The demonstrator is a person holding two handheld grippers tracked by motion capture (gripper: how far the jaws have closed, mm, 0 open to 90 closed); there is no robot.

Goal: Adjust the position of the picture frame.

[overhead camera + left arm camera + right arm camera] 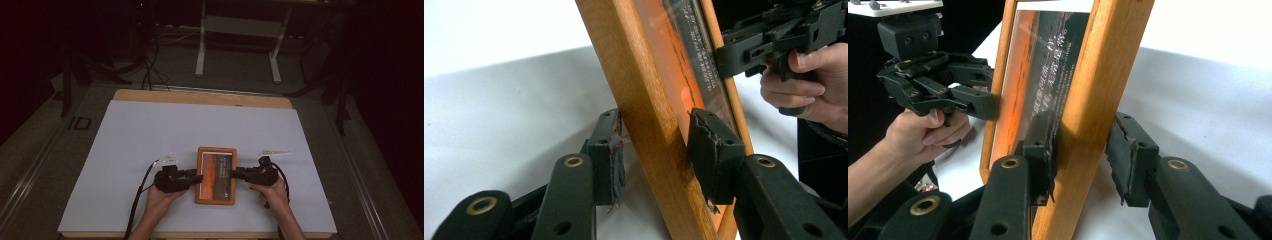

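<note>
Frame (216, 175): flat on bench (130, 150), between my grippers.
Left gripper (196, 177): jaws straddle its rail, released.
Right gripper (236, 174): same, gap visible.
Risk: uneven closing could skew or slide it.

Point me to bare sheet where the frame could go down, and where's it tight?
Free: the white sheet between the wooden picture frame and the table's far wooden edge, plus the left strip beyond the left gripper. Crowded: the near middle, where the left and right gripper flank the frame, and by the small clear piece.
</note>
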